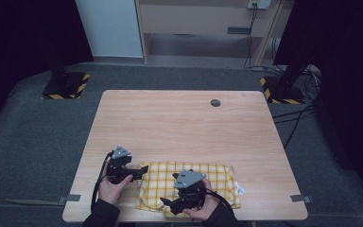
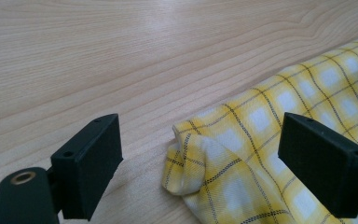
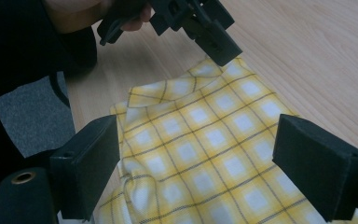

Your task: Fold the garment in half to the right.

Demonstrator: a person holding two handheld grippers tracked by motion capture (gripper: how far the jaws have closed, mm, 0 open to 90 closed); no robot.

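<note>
We have the right hand-held gripper (image 1: 172, 202) nearest us, over the front left corner of the yellow checked cloth (image 1: 217, 177), jaws apart with nothing clamped; in its own view the fabric lies below and between the jaws, no pad pressing on it. The left hand-held gripper (image 1: 138, 174) sits at the cloth's left edge, jaws likewise apart; in its view a puckered corner (image 2: 186, 154) of the cloth lies between the jaws, untouched. The cloth lies folded flat along the near edge of the surface (image 1: 179, 118), a small white tag (image 1: 240, 189) at its right end. We judge it light, soft and limp: it will sag and unfold when lifted, and a pinch may catch just one layer. Weave looks matte, so slip is low. Best grip points in our view: the raised corner fold for the left, the near edge hem for the right, pinching through all layers. Farther back the surface is bare wood with one dark grommet (image 1: 215, 102).
</note>
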